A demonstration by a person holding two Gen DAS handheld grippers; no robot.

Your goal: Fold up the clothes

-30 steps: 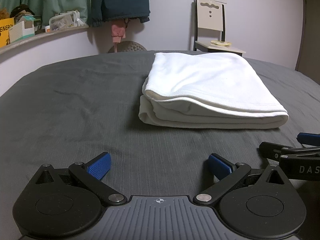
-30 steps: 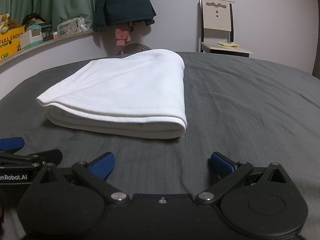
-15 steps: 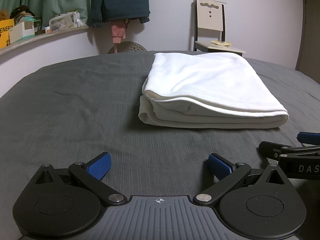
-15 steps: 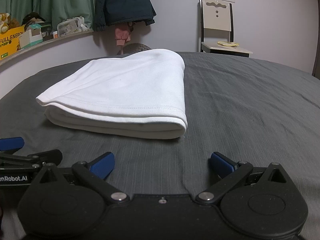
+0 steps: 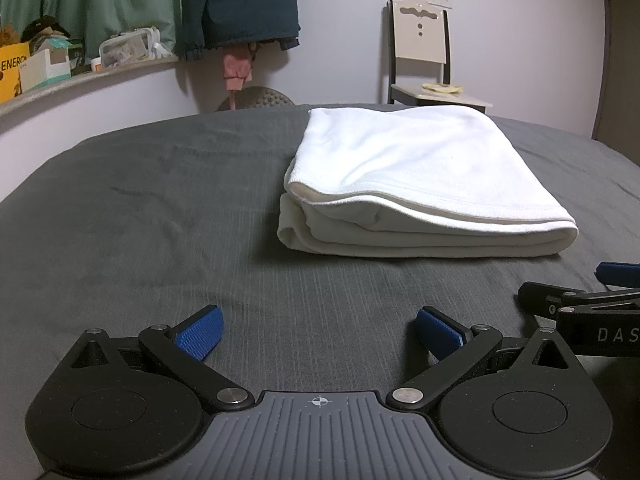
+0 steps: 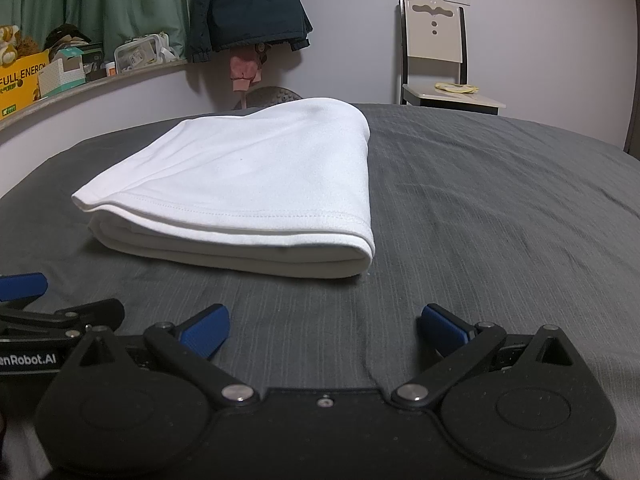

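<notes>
A white garment (image 5: 416, 176) lies folded into a thick rectangle on the dark grey bed cover (image 5: 160, 216); in the right wrist view the same folded garment (image 6: 248, 184) sits ahead and to the left. My left gripper (image 5: 319, 330) rests low near the front, open, nothing between its blue pads, short of the garment's near edge. My right gripper (image 6: 323, 330) is likewise open and empty, side by side with the left. Each gripper's fingers show at the other view's edge.
A pale chair (image 5: 424, 60) stands against the far wall. A dark jacket (image 5: 240, 4) hangs beside a green curtain (image 5: 92, 4). A curved shelf (image 5: 80, 80) at the left holds boxes and clutter. Bare grey cover (image 6: 500, 216) lies right of the garment.
</notes>
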